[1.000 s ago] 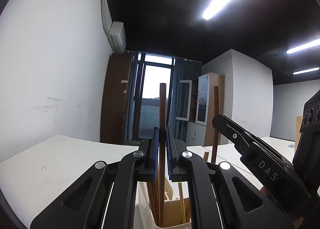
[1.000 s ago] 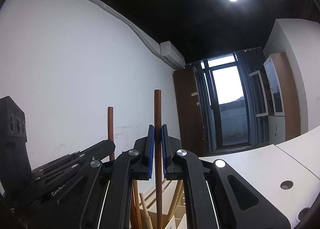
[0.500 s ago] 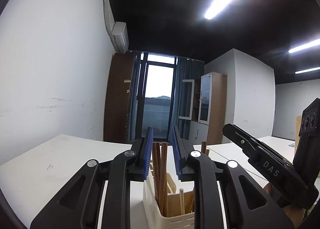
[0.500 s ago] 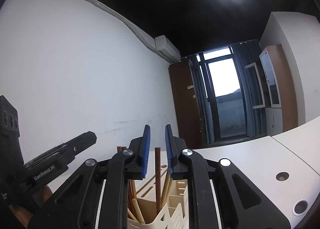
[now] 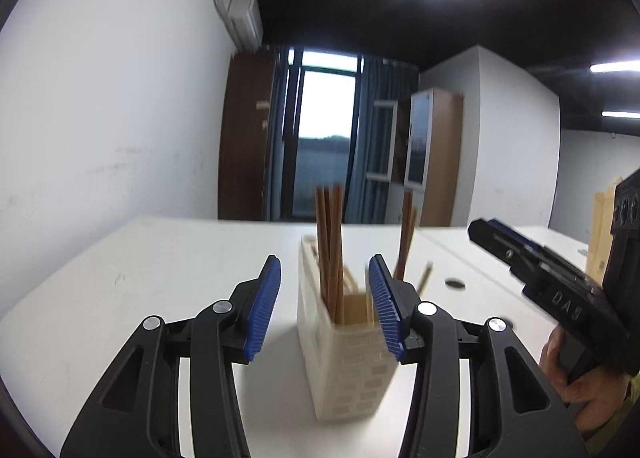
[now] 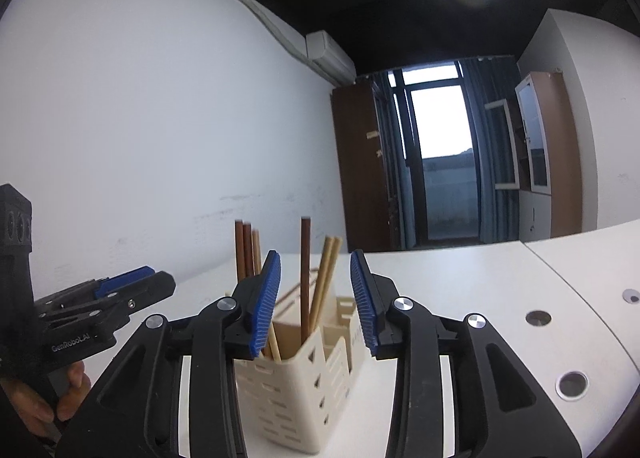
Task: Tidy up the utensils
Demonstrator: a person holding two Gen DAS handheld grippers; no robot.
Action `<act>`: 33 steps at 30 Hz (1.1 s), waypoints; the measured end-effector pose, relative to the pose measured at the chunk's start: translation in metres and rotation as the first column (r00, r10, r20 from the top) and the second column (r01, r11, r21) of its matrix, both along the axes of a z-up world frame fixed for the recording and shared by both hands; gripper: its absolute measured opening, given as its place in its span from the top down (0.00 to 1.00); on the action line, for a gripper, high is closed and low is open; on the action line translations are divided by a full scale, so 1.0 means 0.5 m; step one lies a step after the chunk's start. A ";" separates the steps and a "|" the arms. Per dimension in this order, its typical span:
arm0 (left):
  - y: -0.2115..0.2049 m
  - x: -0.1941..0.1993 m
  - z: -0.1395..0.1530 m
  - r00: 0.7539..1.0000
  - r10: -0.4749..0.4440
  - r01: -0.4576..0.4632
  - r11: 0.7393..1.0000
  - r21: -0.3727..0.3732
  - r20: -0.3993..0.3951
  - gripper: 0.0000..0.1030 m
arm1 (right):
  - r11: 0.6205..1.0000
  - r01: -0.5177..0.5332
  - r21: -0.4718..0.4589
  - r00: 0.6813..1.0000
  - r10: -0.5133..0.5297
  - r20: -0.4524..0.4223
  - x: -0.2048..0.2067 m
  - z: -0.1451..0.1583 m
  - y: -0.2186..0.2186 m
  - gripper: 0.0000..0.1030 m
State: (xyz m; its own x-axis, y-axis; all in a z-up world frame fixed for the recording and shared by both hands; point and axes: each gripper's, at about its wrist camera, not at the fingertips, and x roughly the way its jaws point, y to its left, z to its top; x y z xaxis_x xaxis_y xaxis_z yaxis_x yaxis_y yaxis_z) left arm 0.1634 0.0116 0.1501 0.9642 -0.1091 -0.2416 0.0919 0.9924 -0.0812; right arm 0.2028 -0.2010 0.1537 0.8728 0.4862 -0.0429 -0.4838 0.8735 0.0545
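Left wrist view shows the left gripper (image 5: 325,300) wide apart, holding nothing. Chopsticks (image 5: 330,246) stand in the cream holder (image 5: 352,370) on the white worktop (image 5: 160,258). Right gripper (image 6: 316,300) is wide too.

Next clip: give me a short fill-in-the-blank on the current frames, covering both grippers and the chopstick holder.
1. The left gripper has its jaws ____ and holds nothing.
2. The right gripper holds ____.
3. The chopsticks stand inside the cream ____.
4. The holder rests on a ____ table.

Missing words: open; nothing; holder; white
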 end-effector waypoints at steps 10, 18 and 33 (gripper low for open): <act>0.019 -0.076 -0.045 0.999 0.004 -0.002 0.999 0.047 -0.032 0.21 | 0.993 -0.014 -0.118 0.999 0.008 -0.052 -0.071 -0.049 -0.005 0.44; 0.006 -0.104 -0.084 0.998 -0.015 0.020 0.996 0.085 -0.067 0.06 | 0.989 -0.019 -0.145 0.996 0.006 -0.092 -0.136 -0.105 -0.027 0.24; -0.030 -0.113 -0.103 0.995 -0.013 0.024 0.992 0.121 -0.097 0.06 | 0.991 -0.029 -0.131 0.995 0.015 -0.101 -0.144 -0.138 -0.049 0.07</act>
